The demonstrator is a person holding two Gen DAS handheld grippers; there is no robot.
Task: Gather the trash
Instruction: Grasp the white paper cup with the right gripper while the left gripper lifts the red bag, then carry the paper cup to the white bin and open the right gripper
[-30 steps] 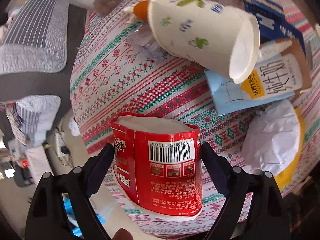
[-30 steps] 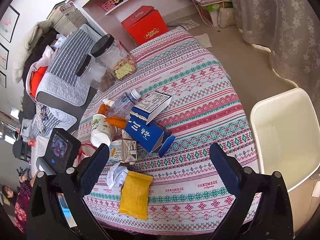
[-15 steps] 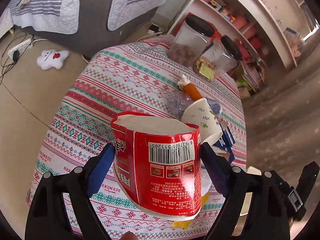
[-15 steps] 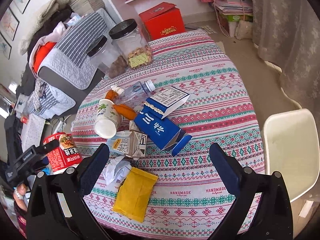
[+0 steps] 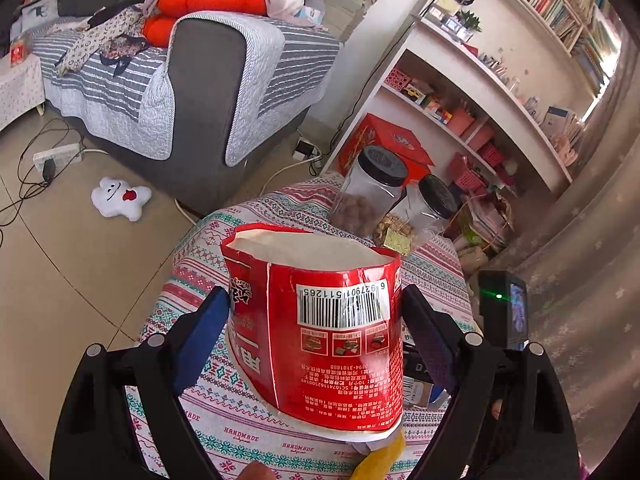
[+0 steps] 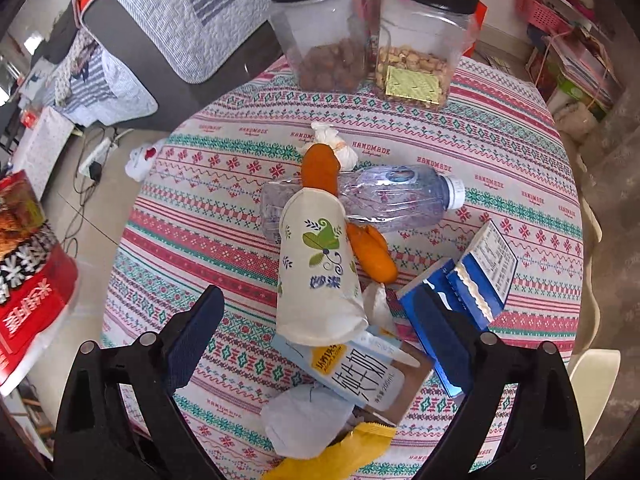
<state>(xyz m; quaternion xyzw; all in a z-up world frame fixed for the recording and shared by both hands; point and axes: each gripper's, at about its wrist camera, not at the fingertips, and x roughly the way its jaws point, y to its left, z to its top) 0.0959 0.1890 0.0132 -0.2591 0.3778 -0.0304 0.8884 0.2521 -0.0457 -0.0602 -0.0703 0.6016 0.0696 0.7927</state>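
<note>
The left claw (image 5: 316, 344) is gripping the red noodle cup (image 5: 316, 332) across its side walls, holding it above the tabletop (image 5: 224, 412) edge. The cup is light, thin-walled paper, probably empty, and is already deforming, so moderate pressure applies. The right claw (image 6: 320, 336) is spread wide, hovering over the paper cup (image 6: 316, 272) lying at 12 o'clock, equally crushable; grasp mid-body.

Red noodle cup (image 5: 316, 336): barcode, upside down, reads 6927901511265. Tablecloth (image 6: 500, 168): "HANDMADE" repeated along the stripes. Milk carton (image 6: 360, 372): large Chinese characters, "250mL" below. Other small print unreadable.
</note>
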